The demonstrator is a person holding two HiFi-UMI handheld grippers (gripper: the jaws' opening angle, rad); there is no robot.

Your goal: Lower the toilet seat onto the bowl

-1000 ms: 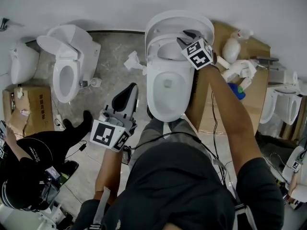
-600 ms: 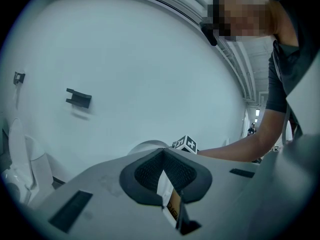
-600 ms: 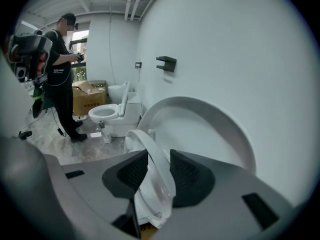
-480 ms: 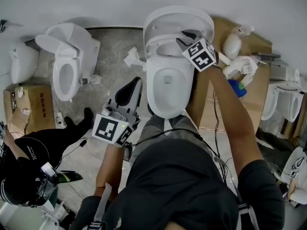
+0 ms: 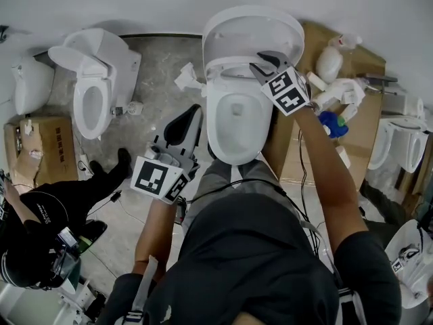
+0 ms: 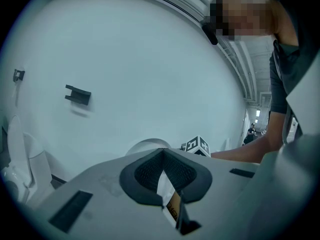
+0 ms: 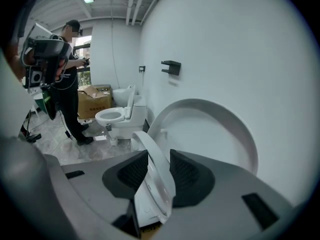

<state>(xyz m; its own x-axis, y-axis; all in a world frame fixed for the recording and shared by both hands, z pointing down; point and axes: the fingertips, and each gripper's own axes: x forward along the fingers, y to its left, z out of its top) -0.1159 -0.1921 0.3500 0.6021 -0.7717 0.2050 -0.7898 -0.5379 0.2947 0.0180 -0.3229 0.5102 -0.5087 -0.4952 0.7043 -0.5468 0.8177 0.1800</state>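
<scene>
Nothing really readable here, sorry. The lower marker cube and the upper marker cube only show black-and-white square patterns, no letters. The cardboard box has some print, and a small tag shows in the left gripper view, but both are too blurry to read.

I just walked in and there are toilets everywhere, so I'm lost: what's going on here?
A person stands at a toilet bowl with a gripper in each hand. The right gripper has its fingers closed on the rim of the toilet seat. The seat is tilted away from the upright lid and is not yet down on the bowl. The left gripper hangs by the person's side, fingers together, holding nothing.
</scene>
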